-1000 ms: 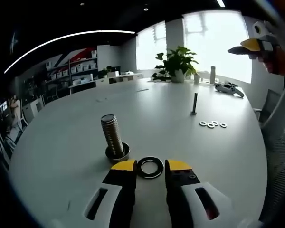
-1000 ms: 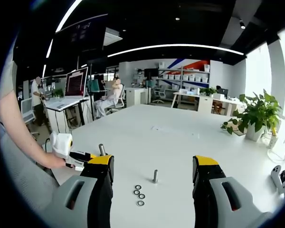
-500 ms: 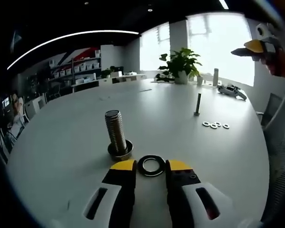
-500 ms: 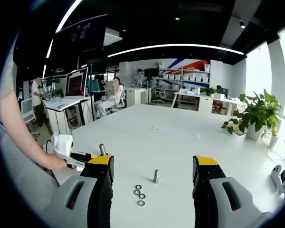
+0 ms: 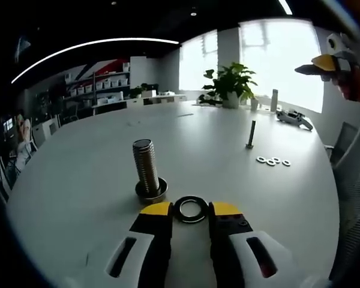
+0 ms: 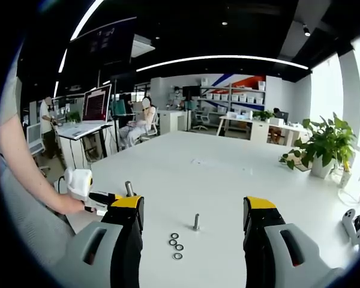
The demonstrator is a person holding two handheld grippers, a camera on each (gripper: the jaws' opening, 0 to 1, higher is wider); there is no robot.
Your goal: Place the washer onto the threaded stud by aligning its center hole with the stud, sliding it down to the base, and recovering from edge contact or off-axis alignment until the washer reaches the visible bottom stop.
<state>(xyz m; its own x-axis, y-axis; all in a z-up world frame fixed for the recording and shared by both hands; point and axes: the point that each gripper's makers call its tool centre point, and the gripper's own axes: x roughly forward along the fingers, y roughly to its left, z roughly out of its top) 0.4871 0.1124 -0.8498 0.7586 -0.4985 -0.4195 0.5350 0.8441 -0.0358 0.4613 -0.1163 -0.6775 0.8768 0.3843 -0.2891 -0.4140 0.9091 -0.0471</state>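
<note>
A thick threaded stud [image 5: 145, 165] stands upright on the white table [image 5: 78, 180], with a metal ring [image 5: 151, 193] around its base. My left gripper [image 5: 190, 209] is shut on a dark washer [image 5: 191, 200], held flat just right of the stud and nearer to me, below the stud's top. In the right gripper view, my left gripper [image 6: 102, 197] shows in a person's hand, with the thick stud [image 6: 128, 188] beside it. My right gripper [image 6: 195, 204] is held high over the table, open and holding nothing; its yellow tip [image 5: 319, 59] enters the left gripper view at upper right.
A thin stud [image 5: 252, 133] [image 6: 196, 222] stands farther out with several small washers [image 5: 273, 161] [image 6: 176, 246] beside it. A potted plant [image 5: 231, 84], a white bottle [image 5: 274, 99] and a black device [image 5: 294, 117] sit at the table's far edge. Office desks and people are beyond.
The left gripper view has drifted slightly, so the thick stud now sits a little higher in it. The washer stays between the jaws. The right gripper is unmoved.
</note>
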